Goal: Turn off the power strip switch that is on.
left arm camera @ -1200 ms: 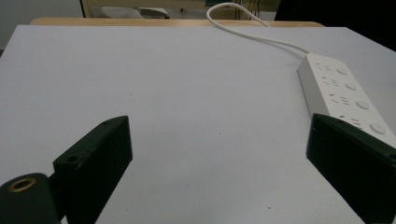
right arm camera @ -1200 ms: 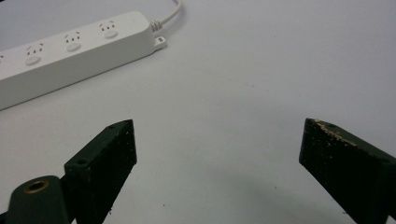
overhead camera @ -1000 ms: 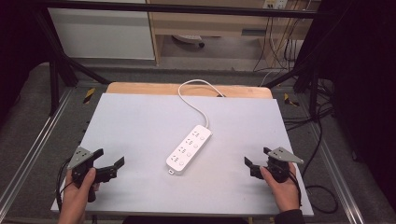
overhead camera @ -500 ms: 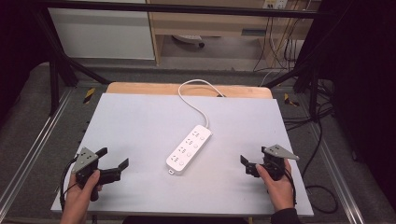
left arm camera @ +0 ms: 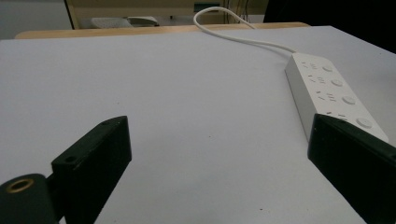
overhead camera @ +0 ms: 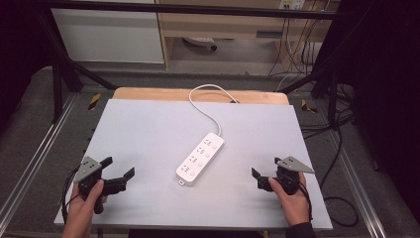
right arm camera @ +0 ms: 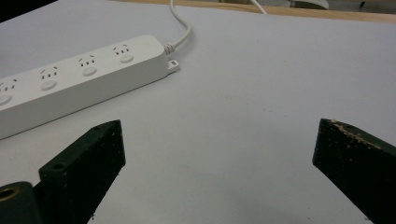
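High view: both grippers drawn back toward the table's (overhead camera: 148,124) near edge — left gripper (overhead camera: 119,174) and right gripper (overhead camera: 263,177) held with jaws apart, empty. Power strip (overhead camera: 199,158) lies mid-table, untouched — likely the target.

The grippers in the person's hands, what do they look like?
Both are black. The left gripper and the right gripper each have two flat, blocky jaws and a grey three-cornered plate on top. A thin black cable trails from each. The right gripper's own view shows one jaw tip scuffed pale.
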The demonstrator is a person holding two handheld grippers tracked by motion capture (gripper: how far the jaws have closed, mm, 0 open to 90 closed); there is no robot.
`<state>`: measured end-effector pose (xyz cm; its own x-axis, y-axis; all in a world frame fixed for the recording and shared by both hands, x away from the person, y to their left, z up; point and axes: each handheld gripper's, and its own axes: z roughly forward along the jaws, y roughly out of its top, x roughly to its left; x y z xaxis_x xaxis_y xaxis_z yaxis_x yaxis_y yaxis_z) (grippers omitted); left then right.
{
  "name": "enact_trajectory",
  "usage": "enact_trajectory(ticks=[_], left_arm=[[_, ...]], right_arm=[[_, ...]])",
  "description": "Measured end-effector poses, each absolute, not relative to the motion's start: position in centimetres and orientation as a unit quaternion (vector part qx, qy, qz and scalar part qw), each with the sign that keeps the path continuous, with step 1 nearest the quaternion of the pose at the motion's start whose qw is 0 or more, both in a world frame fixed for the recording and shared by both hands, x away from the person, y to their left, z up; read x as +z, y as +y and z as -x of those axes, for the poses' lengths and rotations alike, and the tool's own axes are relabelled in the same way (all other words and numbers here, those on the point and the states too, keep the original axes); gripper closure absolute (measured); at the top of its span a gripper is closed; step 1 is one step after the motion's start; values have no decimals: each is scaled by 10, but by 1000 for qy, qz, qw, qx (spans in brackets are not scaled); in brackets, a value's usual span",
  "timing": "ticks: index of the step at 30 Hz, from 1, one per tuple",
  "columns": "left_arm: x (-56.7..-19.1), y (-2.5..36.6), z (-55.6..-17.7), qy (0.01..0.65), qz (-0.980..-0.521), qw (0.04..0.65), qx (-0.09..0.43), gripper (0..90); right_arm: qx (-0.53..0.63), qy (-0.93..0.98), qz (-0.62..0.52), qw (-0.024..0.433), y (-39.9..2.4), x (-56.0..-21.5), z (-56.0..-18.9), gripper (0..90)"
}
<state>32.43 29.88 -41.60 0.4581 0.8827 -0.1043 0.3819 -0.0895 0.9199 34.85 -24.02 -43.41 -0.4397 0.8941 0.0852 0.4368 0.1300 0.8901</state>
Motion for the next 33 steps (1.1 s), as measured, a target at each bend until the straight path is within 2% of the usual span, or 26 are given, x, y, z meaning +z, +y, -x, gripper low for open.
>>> enact_trajectory(ticks=[19, 33], left_arm=[[-415, 297, -326, 454, -697, 498, 245, 65], [-417, 298, -326, 459, -700, 490, 244, 67]], right_arm=[[481, 725, -437, 229, -217, -428, -342, 31], [504, 724, -416, 222, -199, -418, -351, 31]])
